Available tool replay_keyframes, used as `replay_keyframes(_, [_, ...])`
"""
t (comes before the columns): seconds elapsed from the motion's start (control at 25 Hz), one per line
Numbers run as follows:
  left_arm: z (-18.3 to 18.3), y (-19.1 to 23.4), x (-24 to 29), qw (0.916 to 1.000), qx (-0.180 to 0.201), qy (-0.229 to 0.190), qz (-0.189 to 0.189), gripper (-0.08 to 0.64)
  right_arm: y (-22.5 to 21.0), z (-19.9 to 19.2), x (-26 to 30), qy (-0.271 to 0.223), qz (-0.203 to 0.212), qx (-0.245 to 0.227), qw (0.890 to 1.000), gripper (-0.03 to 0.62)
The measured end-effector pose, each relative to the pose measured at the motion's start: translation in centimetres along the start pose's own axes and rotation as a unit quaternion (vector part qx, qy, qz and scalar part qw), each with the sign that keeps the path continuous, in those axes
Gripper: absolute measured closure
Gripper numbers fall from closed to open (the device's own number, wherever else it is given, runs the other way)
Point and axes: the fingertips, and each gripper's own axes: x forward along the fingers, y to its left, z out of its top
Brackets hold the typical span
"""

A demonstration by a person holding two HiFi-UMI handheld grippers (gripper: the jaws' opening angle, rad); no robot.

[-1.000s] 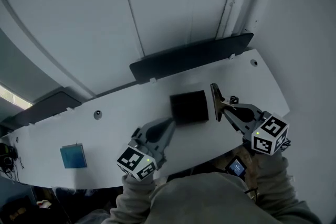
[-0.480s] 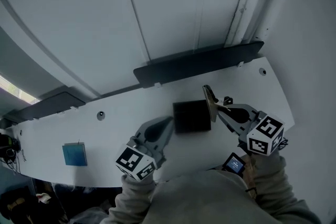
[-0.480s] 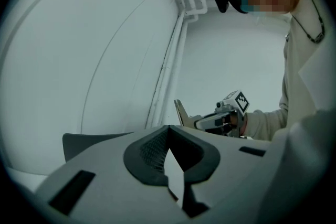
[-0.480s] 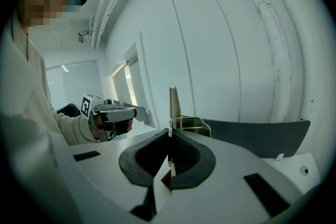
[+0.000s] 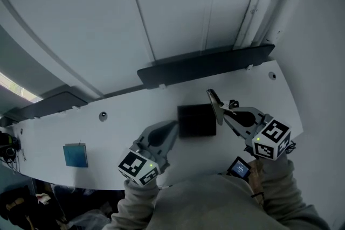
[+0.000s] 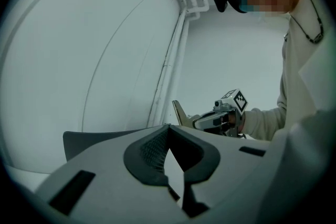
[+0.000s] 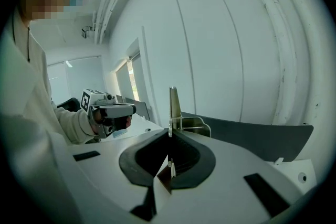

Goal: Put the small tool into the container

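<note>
head view: right gripper (image 5: 223, 115), jaws clamped on the small tool (image 5: 214, 102), has edged left, its flat metal blade now by the right rim of the boxy matte-black container (image 5: 197, 120) on the smooth white table (image 5: 108, 140); release seems near. left gripper (image 5: 171, 126), jaws together, empty, sits just left.

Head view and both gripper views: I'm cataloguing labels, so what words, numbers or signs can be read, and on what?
No words or numbers are readable.
White marker cube on the left gripper: black square patterns, no letters.
White marker cube on the right gripper: the same.
Small lit screen near that cube: too small to read.
</note>
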Motion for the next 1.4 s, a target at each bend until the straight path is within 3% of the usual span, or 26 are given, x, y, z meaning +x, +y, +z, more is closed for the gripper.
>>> replay_keyframes(0.52, [-1.2, 0.9, -2.1, 0.9995, -0.025, -0.008, 0.019, 0.557, -0.3, -1.6, 2.6, 0.049, 0.012, -0.038, 0.998, 0.569])
replay_keyframes(0.88, [-3.6, 3.1, -5.0, 0.9965, -0.054, -0.019, 0.061, 0.557, -1.4, -4.3, 5.9, 0.103, 0.019, -0.060, 0.993, 0.569])
replay_keyframes(1.4, [-6.6, 2.1, -7.7, 0.9928, -0.071, 0.008, 0.096, 0.557, -1.8, -6.7, 10.0, 0.142, 0.056, -0.072, 0.986, 0.569])
